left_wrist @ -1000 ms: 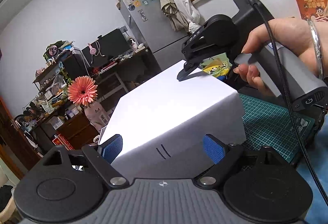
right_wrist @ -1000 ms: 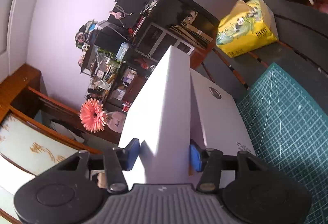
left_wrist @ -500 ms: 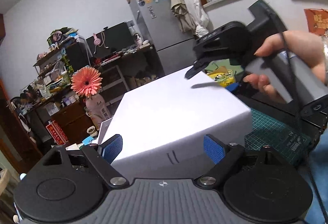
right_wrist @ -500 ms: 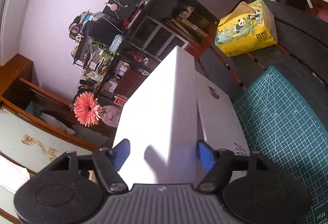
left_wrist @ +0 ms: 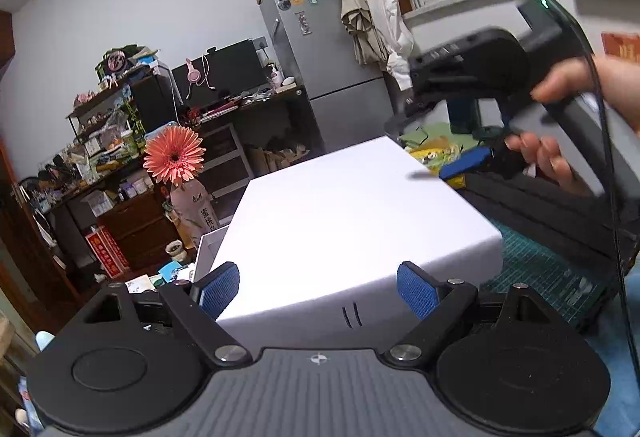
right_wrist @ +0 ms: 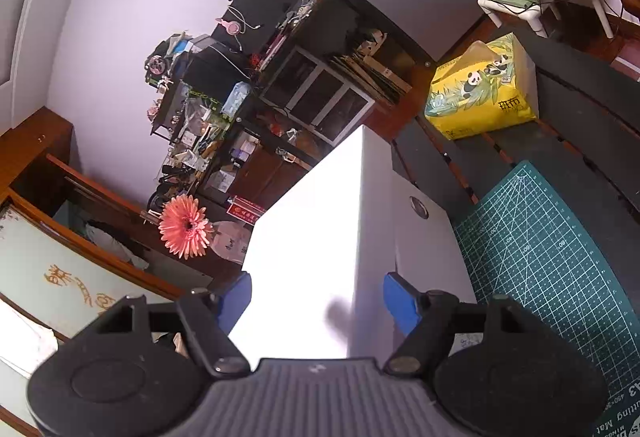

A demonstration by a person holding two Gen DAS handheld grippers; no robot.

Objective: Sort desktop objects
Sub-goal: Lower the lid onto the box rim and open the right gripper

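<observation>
we see the left gripper (left_wrist: 318,291) spread across the near end of the white box (left_wrist: 352,221), pads just beside its sides (contact unclear). the right gripper (right_wrist: 316,297) straddles the box's other end, jaws apart and clear. the box lies beside the green cutting mat (right_wrist: 560,261).

My left wrist camera sits just behind its tongs (left_wrist: 318,291), looking slightly down, close over the white box (left_wrist: 348,221) toward the fridge (left_wrist: 320,65). My right wrist camera rides behind its own tongs (right_wrist: 316,297), rolled sideways, close along the box (right_wrist: 320,245) edge. Both views share the box, the flower (left_wrist: 174,159), the green mat (right_wrist: 552,269) and the cluttered shelves (right_wrist: 192,109).
</observation>
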